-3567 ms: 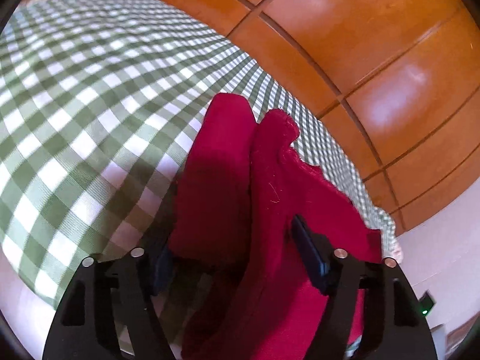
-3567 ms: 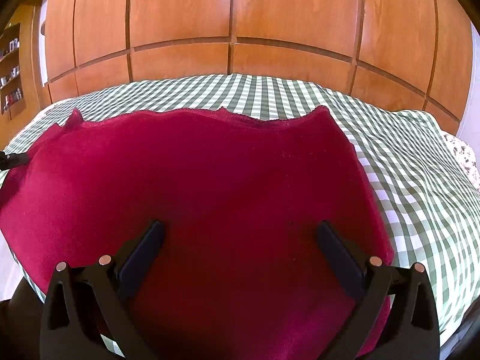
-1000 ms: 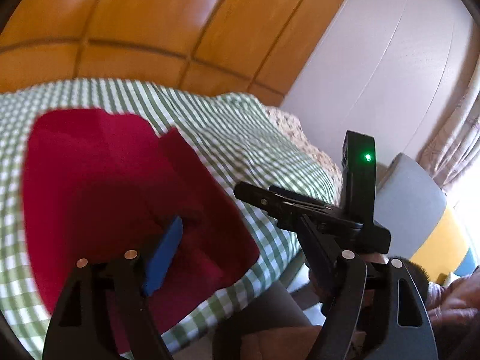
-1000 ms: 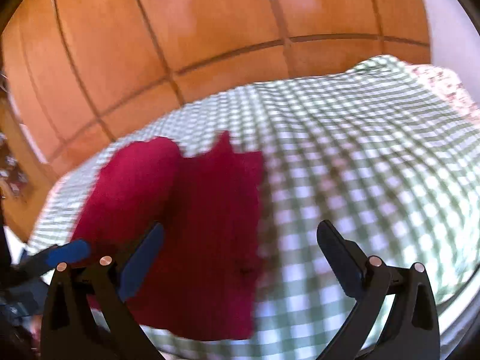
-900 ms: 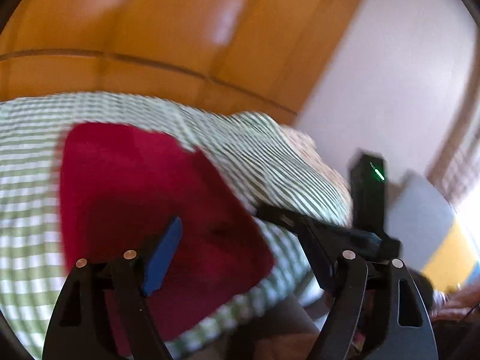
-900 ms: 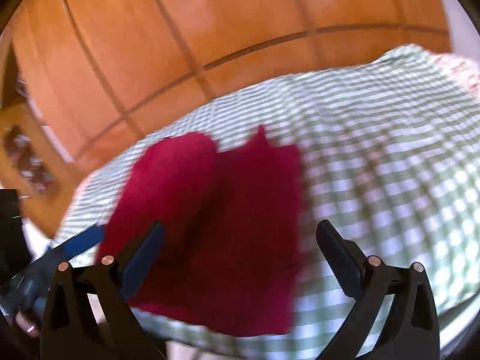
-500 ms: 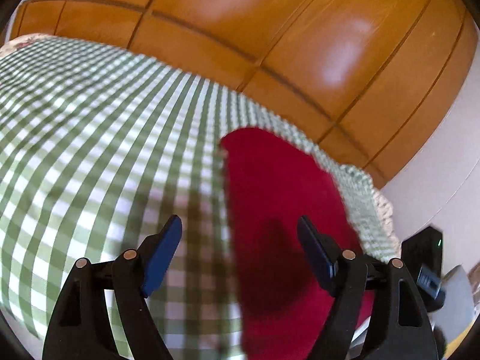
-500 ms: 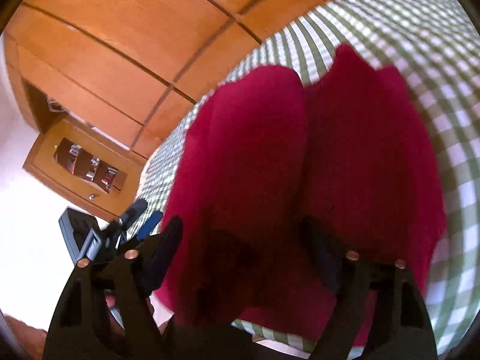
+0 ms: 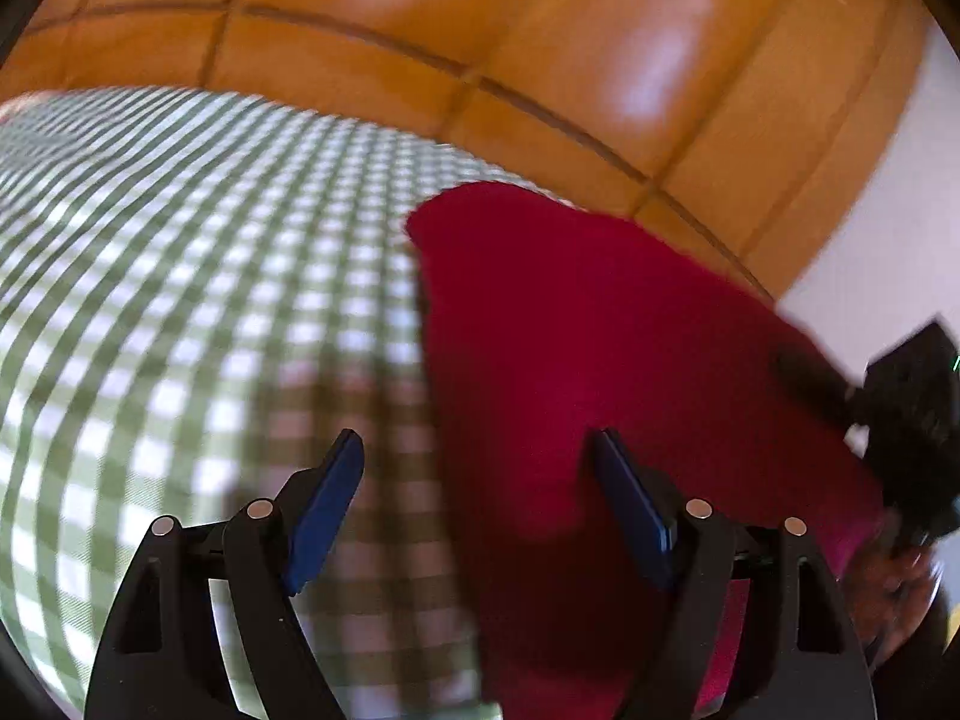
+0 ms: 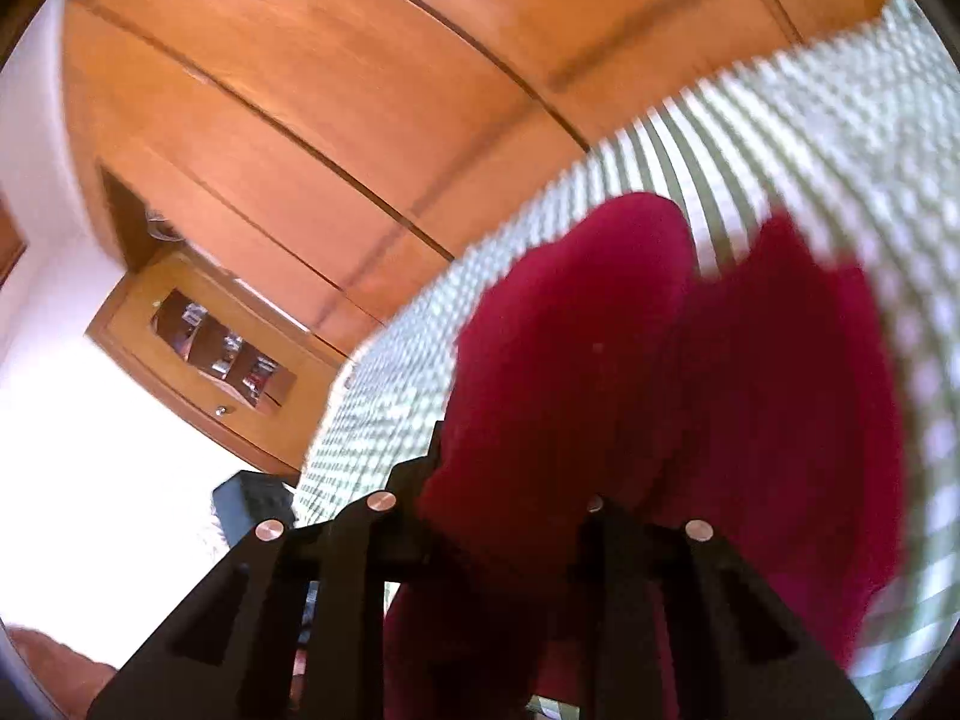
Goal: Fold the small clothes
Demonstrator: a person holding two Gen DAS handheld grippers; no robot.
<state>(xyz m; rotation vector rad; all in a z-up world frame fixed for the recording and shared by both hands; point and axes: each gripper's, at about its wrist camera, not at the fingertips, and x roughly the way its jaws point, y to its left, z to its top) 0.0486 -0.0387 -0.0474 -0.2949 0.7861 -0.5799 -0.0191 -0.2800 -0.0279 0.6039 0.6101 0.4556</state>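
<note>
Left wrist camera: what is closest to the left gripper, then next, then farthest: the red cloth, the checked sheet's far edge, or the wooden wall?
From the left gripper:
1. Red cloth, under the right finger.
2. Checked sheet's far edge, beyond, left.
3. Wooden wall, behind the bed, top.

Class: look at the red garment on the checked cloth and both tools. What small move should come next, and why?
Probably close the left tool on the red garment. Its jaws stand open over the near edge, holding nothing, while the right tool, jaws just closing, pinches the other side. Both edges gripped allows a fold.
</note>
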